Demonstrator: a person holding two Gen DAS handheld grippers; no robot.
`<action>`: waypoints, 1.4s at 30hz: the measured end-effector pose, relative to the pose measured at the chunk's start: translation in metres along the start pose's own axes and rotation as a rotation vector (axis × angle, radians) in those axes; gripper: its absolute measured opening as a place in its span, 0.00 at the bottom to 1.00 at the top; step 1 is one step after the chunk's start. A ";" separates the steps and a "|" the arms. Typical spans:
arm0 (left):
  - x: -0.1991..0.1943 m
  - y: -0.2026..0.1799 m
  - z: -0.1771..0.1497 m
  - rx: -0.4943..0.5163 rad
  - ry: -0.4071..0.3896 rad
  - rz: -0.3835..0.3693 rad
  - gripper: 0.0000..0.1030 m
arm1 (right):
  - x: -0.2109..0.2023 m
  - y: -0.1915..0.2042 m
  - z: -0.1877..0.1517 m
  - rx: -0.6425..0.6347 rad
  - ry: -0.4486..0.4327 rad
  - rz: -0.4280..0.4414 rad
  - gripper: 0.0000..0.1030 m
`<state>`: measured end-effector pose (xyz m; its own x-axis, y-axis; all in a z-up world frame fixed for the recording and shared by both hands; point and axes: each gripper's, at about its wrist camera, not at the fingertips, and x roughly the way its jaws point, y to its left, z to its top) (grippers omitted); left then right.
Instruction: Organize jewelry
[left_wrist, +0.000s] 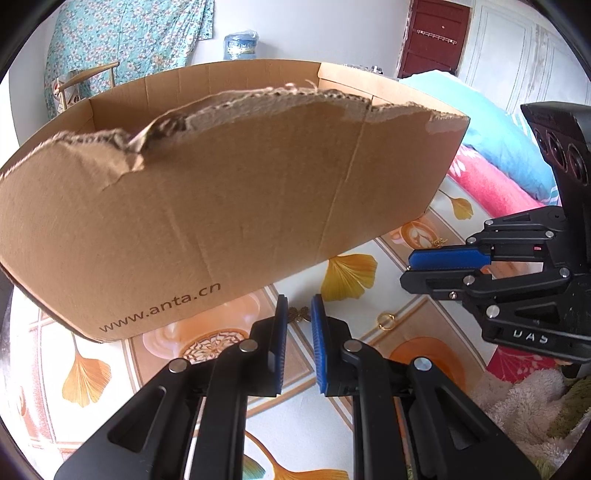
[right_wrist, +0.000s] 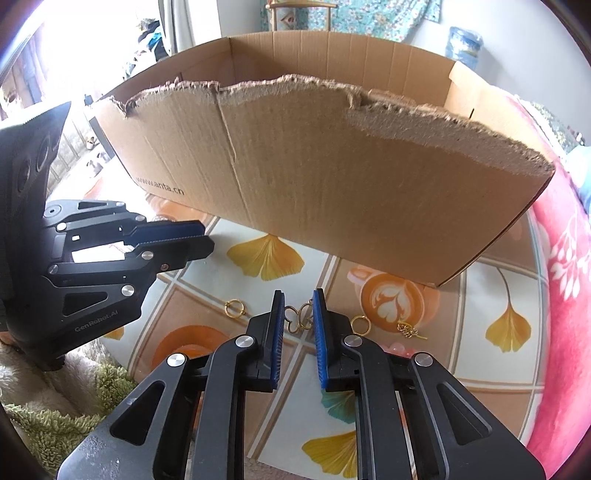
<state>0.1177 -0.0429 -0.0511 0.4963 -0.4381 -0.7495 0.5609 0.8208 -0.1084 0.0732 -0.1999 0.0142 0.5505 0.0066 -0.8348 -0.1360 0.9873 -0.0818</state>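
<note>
Ginkgo-patterned tablecloth (right_wrist: 369, 424) before a torn brown cardboard box (right_wrist: 332, 177). Left gripper (left_wrist: 299, 312) and right gripper (right_wrist: 298, 308) each pinch a small gold filigree ornament (right_wrist: 297, 317); thin metal may slip free during lifting.

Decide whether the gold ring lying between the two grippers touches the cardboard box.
Apart. The left wrist view shows the gold ring lying on the tablecloth, with a clear stretch of cloth between it and the cardboard box.

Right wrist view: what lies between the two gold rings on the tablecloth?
In the right wrist view, the right gripper, with a gold charm between its pads, lies between the left ring and the right ring.
</note>
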 end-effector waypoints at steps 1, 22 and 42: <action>-0.001 0.001 -0.001 -0.004 -0.001 -0.004 0.12 | -0.002 -0.001 -0.001 0.003 -0.004 0.001 0.13; -0.139 0.008 0.047 0.028 -0.278 -0.079 0.12 | -0.111 0.001 0.053 -0.004 -0.283 0.181 0.13; 0.027 0.122 0.173 -0.108 0.387 0.059 0.12 | 0.037 -0.030 0.187 0.000 0.196 0.218 0.13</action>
<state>0.3146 -0.0181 0.0284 0.2280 -0.2355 -0.9448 0.4558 0.8833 -0.1102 0.2522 -0.2000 0.0874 0.3384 0.1881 -0.9220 -0.2339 0.9659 0.1112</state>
